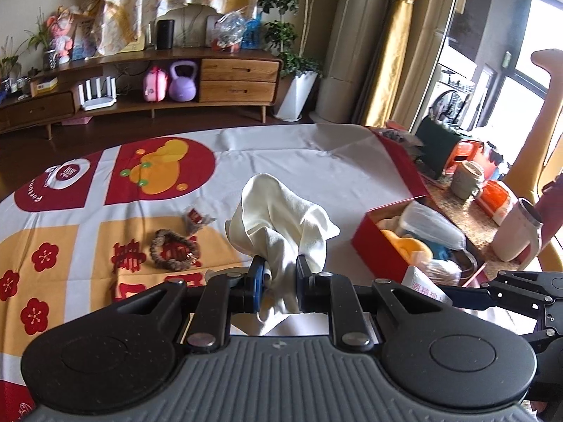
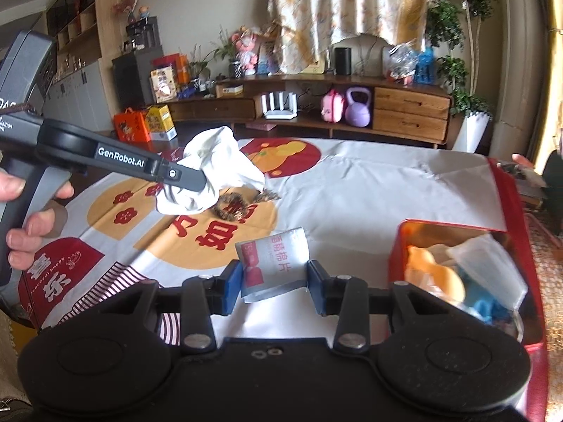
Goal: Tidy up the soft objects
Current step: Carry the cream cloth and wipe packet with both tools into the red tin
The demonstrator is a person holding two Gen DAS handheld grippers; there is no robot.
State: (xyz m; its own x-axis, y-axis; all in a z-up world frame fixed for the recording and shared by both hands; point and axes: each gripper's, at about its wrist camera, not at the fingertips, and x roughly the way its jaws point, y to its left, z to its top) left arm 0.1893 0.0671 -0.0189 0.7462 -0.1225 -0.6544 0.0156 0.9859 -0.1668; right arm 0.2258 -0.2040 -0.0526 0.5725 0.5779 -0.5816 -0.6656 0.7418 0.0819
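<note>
upward, cloth (image 1: 281,218) in left jaws

The cloth (image 1: 281,211) is cream white, the box (image 1: 380,246) red. The tablecloth (image 1: 316,172) is white with red and orange shapes, red blossoms and characters; the bracelet (image 1: 172,248) is brown.

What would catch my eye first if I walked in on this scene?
Probably the white cloth bunched up and pinched in the left gripper, lifted above the red-and-yellow printed tablecloth. Next, the right gripper with a small packet between its fingers, beside an open red box of soft items on the right.
</note>
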